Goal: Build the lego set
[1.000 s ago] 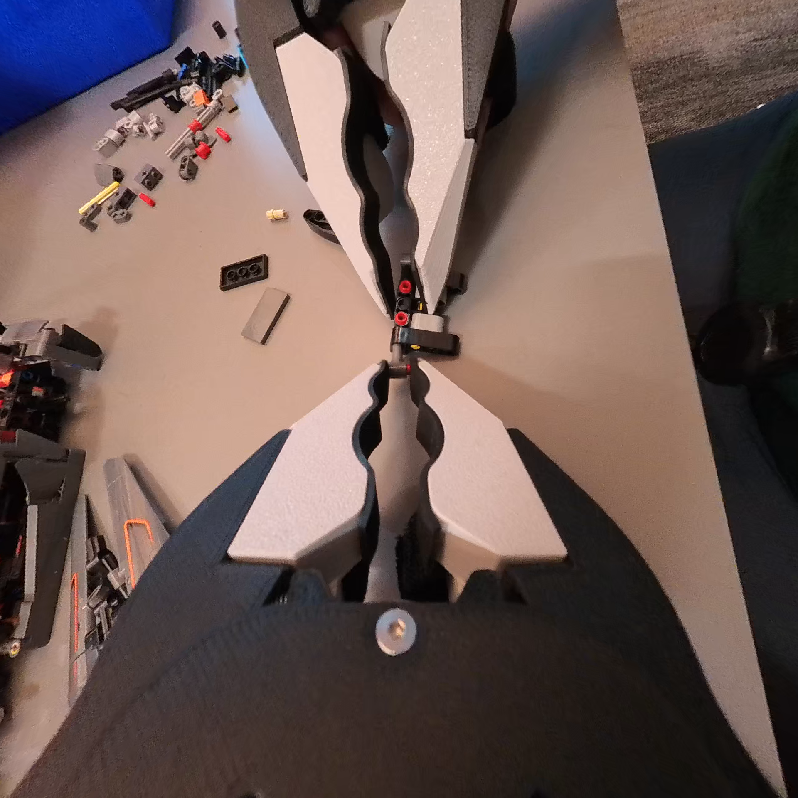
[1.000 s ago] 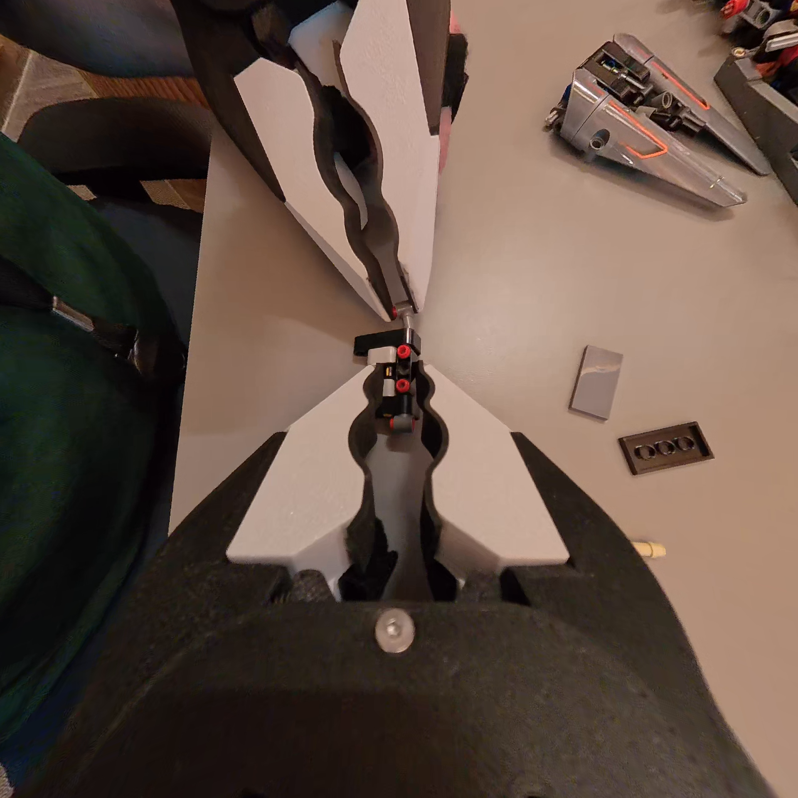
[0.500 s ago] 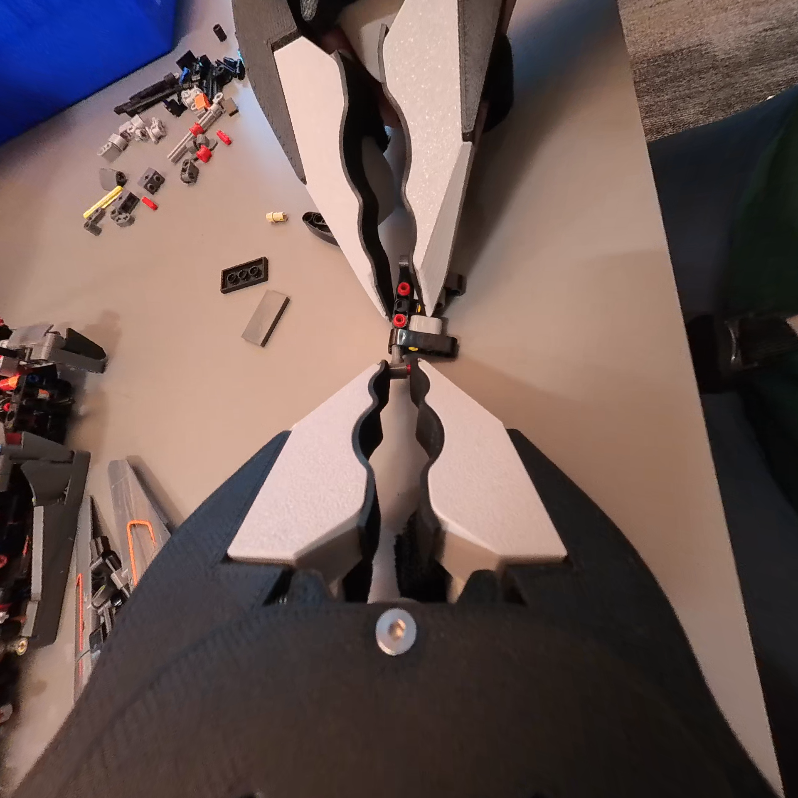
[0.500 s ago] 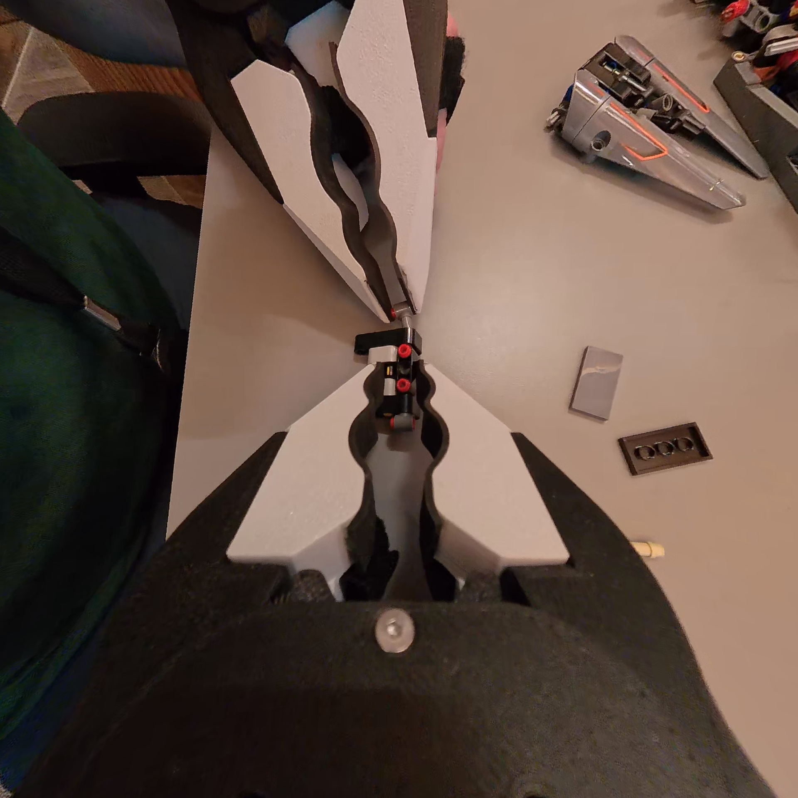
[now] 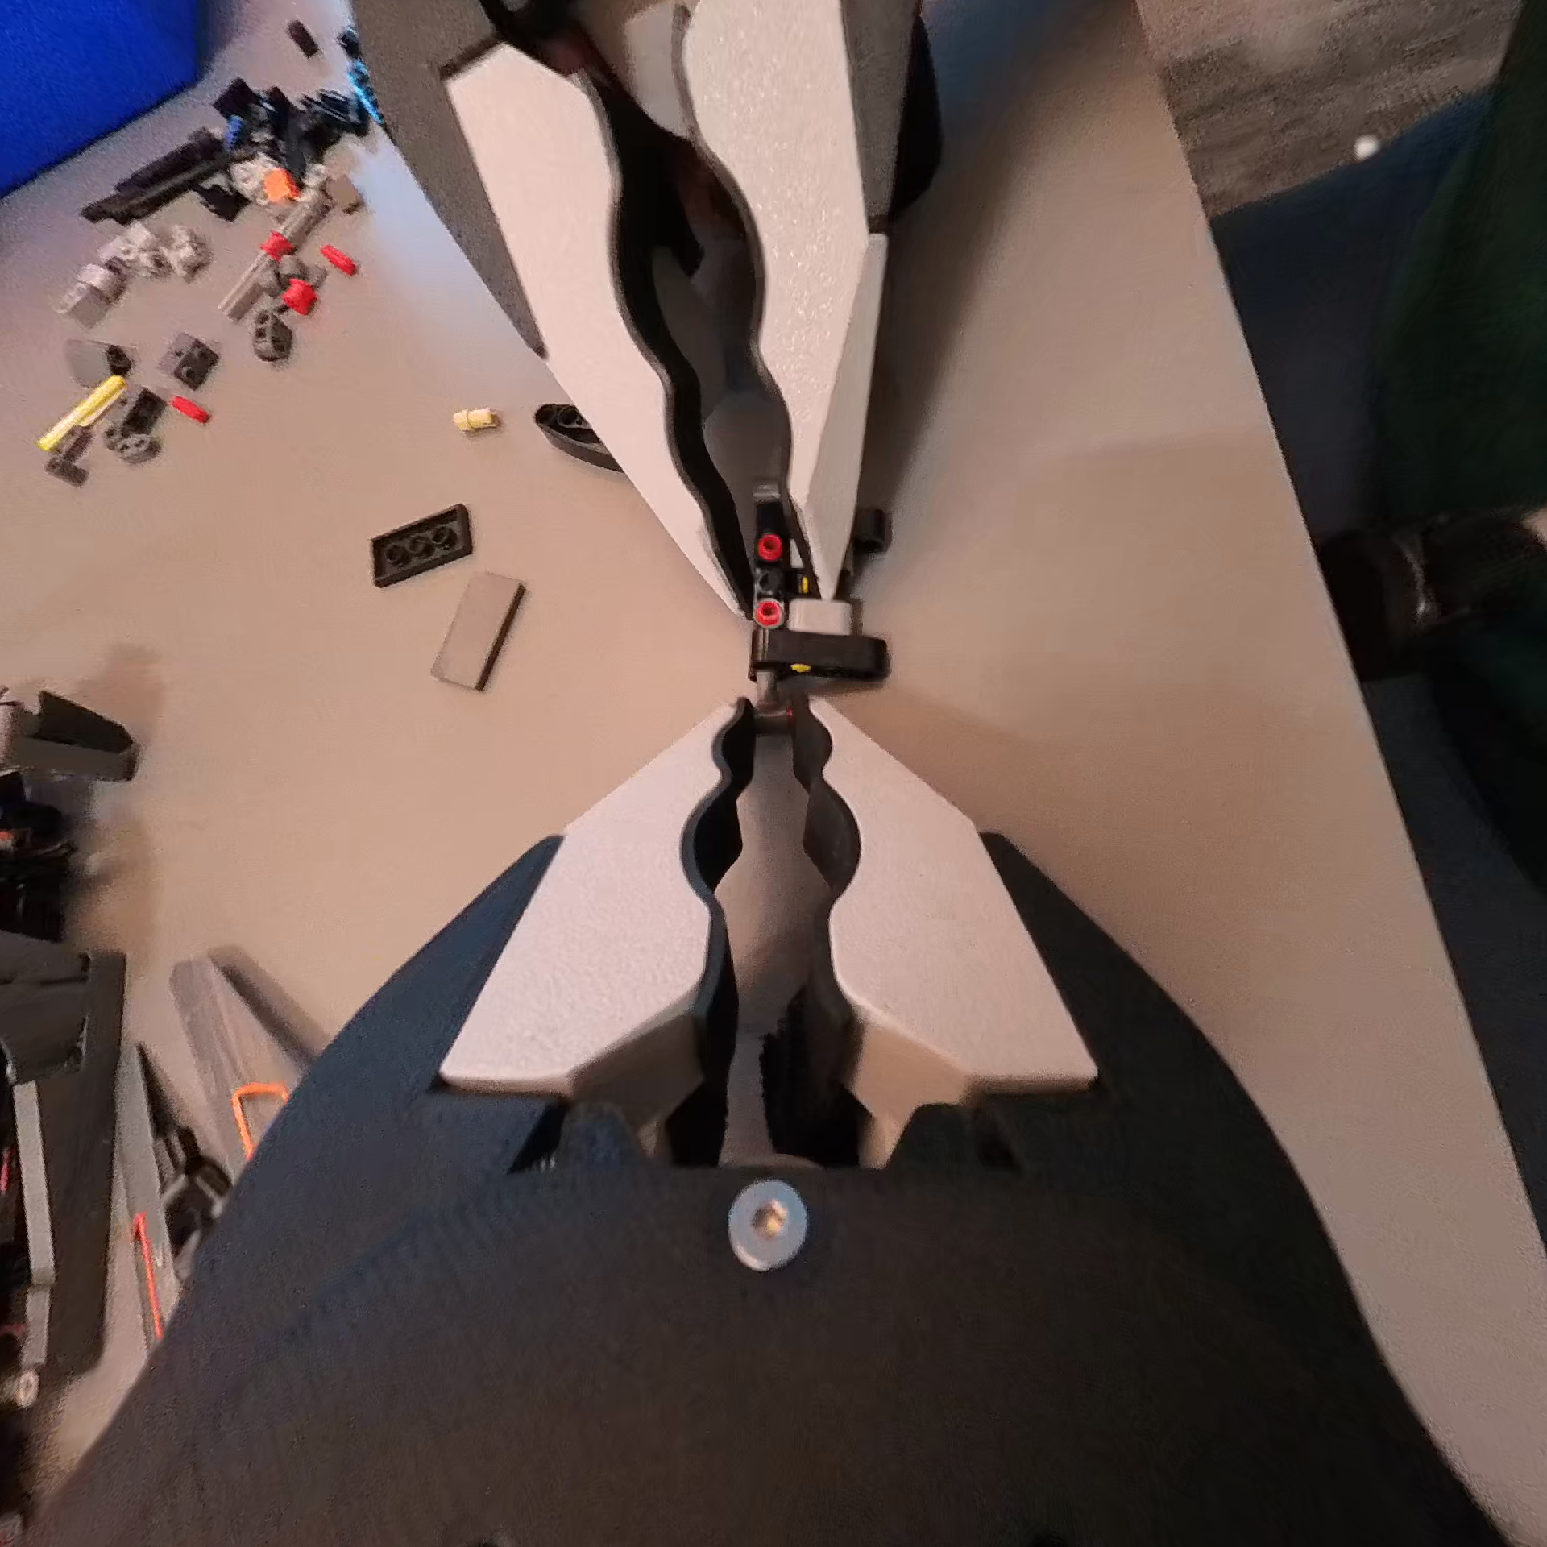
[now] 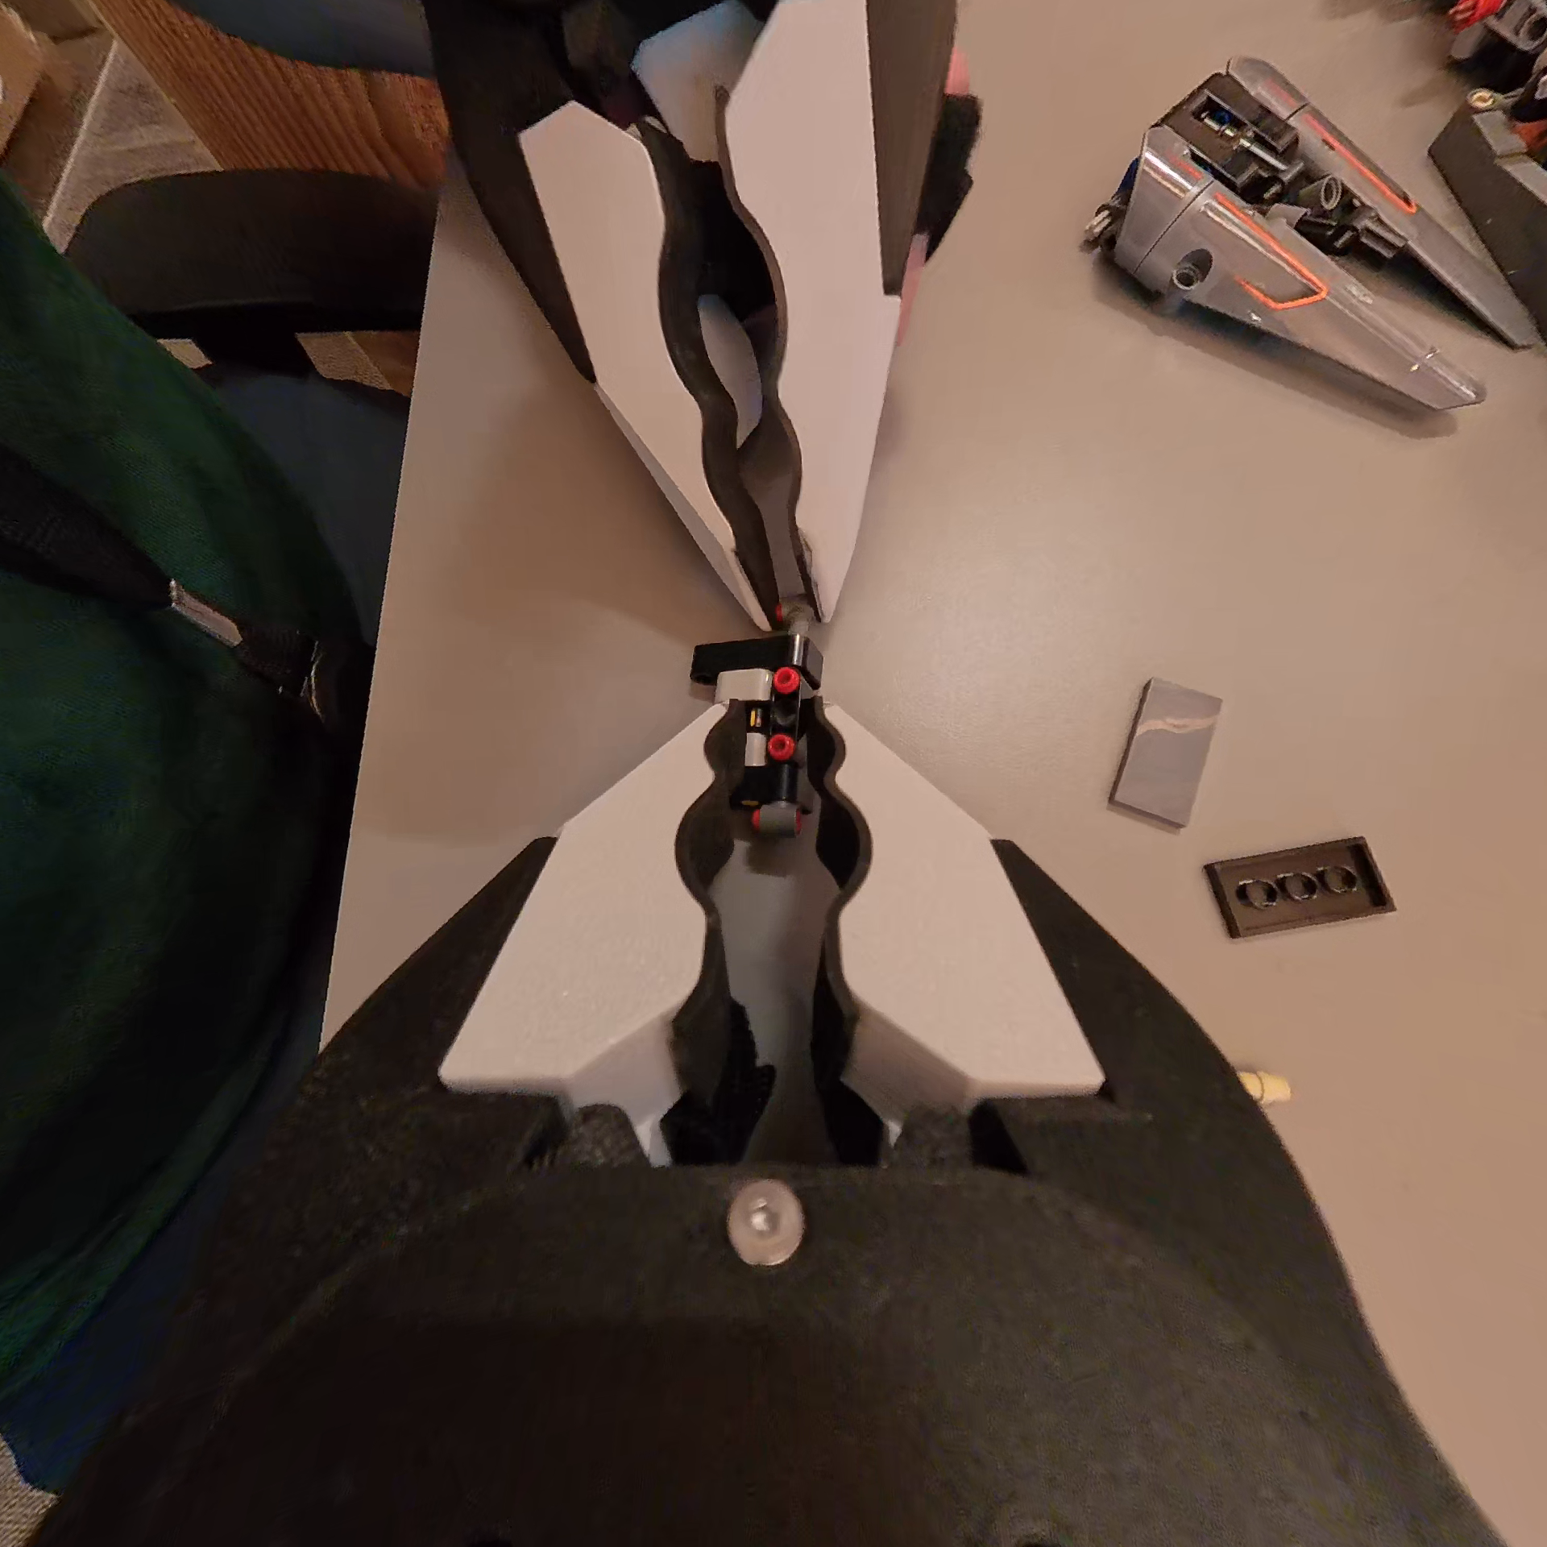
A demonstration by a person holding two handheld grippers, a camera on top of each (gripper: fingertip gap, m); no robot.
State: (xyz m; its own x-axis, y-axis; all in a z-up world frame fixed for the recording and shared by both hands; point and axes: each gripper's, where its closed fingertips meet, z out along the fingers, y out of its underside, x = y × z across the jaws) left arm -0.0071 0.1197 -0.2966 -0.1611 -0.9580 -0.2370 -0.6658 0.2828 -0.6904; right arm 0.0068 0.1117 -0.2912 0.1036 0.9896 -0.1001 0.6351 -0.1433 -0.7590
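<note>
The small sub-assembly (image 6: pixel 774 737), a short black and grey stack with red pins showing on its face and a black beam crossing its far end, sits clamped between the fingers of my right hand-held gripper (image 6: pixel 774 753), held just above the counter (image 6: pixel 1046 586) near its edge on my side, where the chair and my lap begin. Opposite it, my left hand-held gripper (image 5: pixel 774 720) is pinched shut on a thin grey axle or pin (image 5: pixel 774 711) whose tip meets the beam end of the stack; whether it is seated or only touching, I cannot tell. I judge the stack to be very light and stiff, but joined only by friction, so a sideways twist could pop a pin or shear the beam off. Its smooth plastic faces are slippery against the pads, so I want my hold on the flat flanks of the black body, as now, not on the red pins. The axle is thin and may roll or tilt in the fingertips, so I should push straight along its length. Farther out on the counter lie a grey tile (image 6: pixel 1164 753) and a dark plate (image 6: pixel 1297 887) with three holes, a small cream pin (image 5: pixel 477 418), a finished grey wedge section with orange lines (image 6: pixel 1289 243), and a scatter of loose parts (image 5: pixel 209 276) toward the far corner.
</note>
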